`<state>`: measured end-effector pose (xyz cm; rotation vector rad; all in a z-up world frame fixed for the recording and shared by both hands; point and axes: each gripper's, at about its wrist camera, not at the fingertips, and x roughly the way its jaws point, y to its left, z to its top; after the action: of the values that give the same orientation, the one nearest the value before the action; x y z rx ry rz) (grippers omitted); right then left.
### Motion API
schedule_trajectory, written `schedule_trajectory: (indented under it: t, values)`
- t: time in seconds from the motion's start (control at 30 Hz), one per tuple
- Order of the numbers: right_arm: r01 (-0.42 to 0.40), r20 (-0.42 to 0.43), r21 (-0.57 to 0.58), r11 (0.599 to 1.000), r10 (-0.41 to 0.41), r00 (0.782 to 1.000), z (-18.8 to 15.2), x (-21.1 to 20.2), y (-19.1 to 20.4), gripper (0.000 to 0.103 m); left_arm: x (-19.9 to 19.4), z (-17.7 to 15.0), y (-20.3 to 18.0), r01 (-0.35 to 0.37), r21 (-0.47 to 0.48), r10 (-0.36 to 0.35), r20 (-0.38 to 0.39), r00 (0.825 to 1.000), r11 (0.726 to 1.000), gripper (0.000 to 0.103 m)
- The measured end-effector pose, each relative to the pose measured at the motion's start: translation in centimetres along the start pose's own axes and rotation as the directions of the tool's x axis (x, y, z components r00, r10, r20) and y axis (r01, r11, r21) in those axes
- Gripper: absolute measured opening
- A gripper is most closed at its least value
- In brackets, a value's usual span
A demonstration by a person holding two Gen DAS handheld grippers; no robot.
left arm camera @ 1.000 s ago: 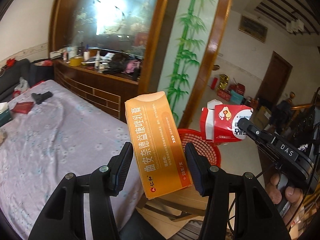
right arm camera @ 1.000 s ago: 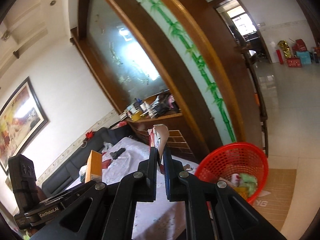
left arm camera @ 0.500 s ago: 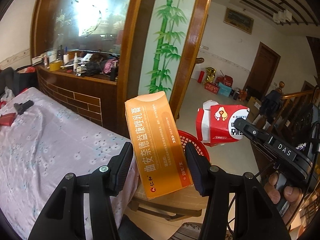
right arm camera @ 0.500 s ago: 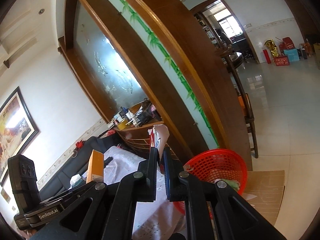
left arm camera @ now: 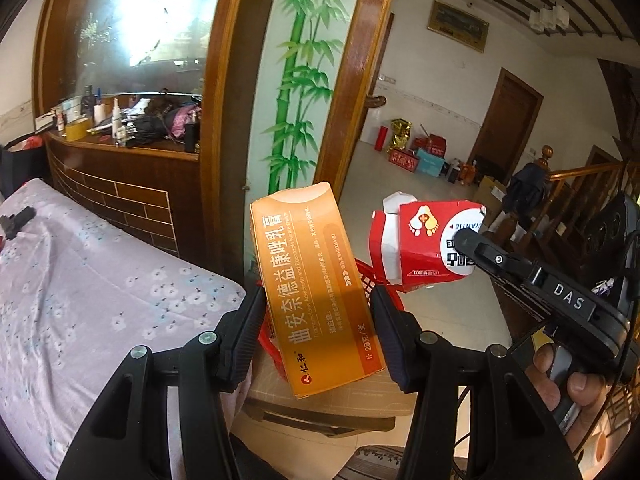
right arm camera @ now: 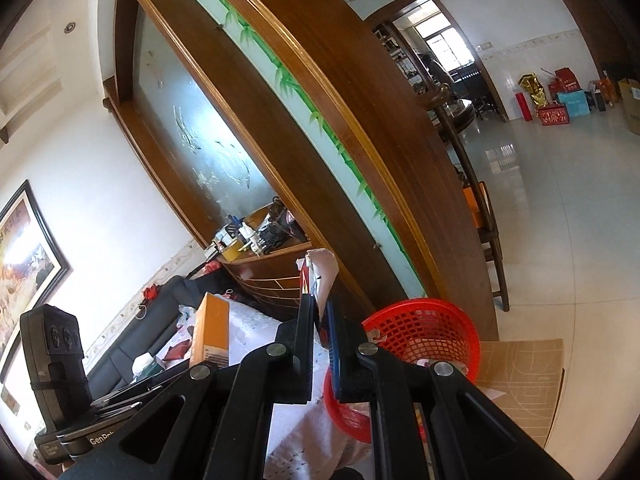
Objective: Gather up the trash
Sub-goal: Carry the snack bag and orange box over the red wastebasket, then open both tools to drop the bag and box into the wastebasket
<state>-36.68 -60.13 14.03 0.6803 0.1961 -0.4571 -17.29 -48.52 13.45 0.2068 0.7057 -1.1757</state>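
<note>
Carrying step: 2 tools near the red basket, left tool pinching an orange carton, right tool clamping a red carton; next, release above the basket.

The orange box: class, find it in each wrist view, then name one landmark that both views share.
Left wrist view: the orange box fills the lower centre, clamped between the left tool's pads.
Right wrist view: it shows small at lower left, seen from its narrow side.
Shared landmark: the red basket.
</note>
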Motion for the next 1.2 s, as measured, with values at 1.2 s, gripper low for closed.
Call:
schedule_trajectory:
  t: [1.2]
  values:
    - [0.110,-0.141,0.136,0.985,-0.090,0.986,-1.1,5.8,-6.4,0.037,13.7,-2.8,1.9,0.071,-0.084,-0.089,-0.240,0.967,0.994,0.065]
